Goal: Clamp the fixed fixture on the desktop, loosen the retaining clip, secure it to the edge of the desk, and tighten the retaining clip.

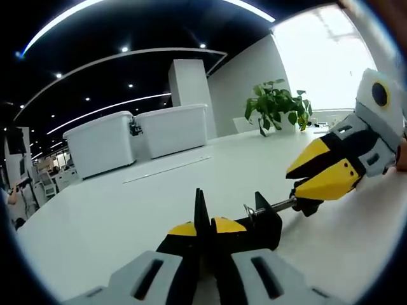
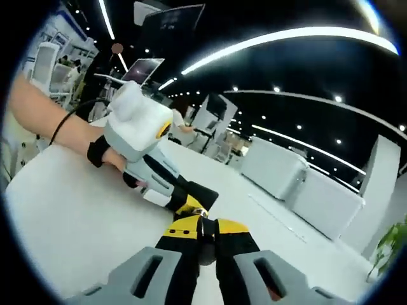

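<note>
The black clamp fixture lies low over the white desktop. My left gripper is shut on its thin black plate. A metal screw rod runs right from the fixture to a black knob. My right gripper comes in from the right and is closed around that knob. In the right gripper view my right gripper is shut on the dark knob. Just beyond it the left gripper grips the black fixture, with a person's hand behind it.
Two large white bins stand at the far side of the desk, with a potted plant to their right. A white pillar rises behind them. Office chairs and monitors fill the background. Bare desktop spreads around both grippers.
</note>
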A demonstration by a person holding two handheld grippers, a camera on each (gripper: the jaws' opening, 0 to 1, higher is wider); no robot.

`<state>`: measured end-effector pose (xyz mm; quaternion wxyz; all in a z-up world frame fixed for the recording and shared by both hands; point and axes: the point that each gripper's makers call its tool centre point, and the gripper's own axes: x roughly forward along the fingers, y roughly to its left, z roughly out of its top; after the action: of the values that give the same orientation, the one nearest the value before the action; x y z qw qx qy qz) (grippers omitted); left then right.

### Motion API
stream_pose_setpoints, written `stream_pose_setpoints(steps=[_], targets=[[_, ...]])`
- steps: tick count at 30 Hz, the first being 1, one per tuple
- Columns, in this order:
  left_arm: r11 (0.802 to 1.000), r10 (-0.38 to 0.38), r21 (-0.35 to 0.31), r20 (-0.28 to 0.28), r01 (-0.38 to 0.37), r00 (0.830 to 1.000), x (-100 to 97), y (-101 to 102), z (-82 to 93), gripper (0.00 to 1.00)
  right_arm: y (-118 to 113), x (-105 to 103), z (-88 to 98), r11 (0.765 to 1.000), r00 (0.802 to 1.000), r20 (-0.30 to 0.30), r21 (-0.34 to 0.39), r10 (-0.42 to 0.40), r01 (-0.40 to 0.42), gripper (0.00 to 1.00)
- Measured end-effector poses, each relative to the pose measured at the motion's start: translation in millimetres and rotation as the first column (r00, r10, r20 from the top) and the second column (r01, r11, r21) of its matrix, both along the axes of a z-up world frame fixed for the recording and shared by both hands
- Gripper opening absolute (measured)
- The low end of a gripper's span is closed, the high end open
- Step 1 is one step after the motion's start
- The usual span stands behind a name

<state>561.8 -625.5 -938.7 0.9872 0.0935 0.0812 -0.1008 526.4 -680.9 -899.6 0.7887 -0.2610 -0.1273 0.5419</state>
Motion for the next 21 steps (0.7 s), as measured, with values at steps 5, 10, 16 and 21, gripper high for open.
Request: stream_pose_setpoints(steps=[5, 10, 16, 21], targets=[[1.0, 0.0, -0.001, -0.001, 0.0, 1.0, 0.0, 0.1, -0.1, 0.07, 2.5, -6.1, -3.1, 0.998, 0.991, 0.136, -0.056, 0.015, -0.007, 0.07], [1.0, 0.0, -0.001, -0.001, 0.0, 1.0, -0.2, 0.3, -0.1, 0.07, 2.8, -5.4, -2.9, 0.997, 0.984, 0.176, -0.076, 0.02, -0.007, 0.07], [1.0, 0.001, -0.002, -0.003, -0.001, 1.0, -0.6, 0.3, -0.4, 0.07, 5.3, -10.3, -7.0, 0.989, 0.945, 0.324, -0.149, 0.04, 0.009, 0.07], [1.0, 0.002, -0.004, -0.004, -0.002, 1.0, -0.4, 0.5, -0.7, 0.07, 5.9, -9.4, -6.9, 0.986, 0.935, 0.353, -0.167, 0.041, 0.02, 0.07]])
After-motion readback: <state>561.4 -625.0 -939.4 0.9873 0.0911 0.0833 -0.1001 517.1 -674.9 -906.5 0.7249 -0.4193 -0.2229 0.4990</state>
